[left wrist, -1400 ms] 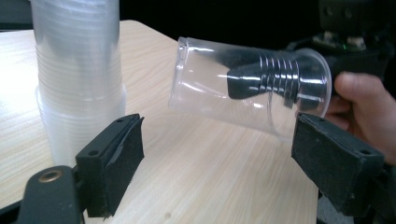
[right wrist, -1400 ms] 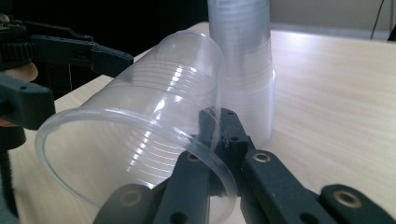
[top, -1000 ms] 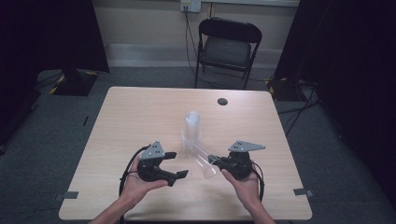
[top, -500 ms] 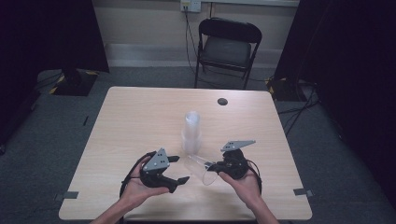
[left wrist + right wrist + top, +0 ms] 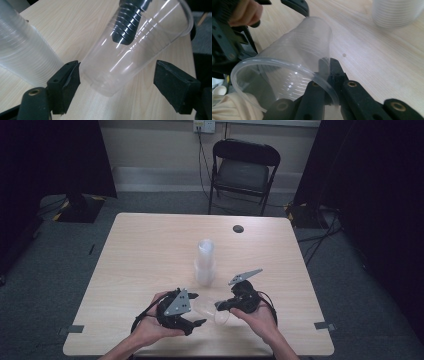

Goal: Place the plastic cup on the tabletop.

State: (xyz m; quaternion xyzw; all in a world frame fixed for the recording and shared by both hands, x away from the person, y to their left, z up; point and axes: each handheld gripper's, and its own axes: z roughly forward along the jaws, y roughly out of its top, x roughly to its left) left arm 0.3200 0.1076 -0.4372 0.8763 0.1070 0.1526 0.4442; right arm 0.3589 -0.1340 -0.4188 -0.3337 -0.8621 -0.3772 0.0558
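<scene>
Between the left gripper's [image 5: 117, 82] wide-open jaws, which have just been opening, lies the clear cup's [image 5: 132, 47] base, untouched, long axis pointing away up-right; the right gripper [image 5: 324, 82] pinches its rim wall shut

Dim, soft overhead light; close views slightly blurred.

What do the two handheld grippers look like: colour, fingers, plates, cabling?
Both are black. The left gripper and right gripper each carry a grey three-cornered plate on top and trail a black cable. The left's fingers are blocky black pads; the right's fingers are black with brass-coloured screw insets. Forearms are bare, no sleeves.
</scene>
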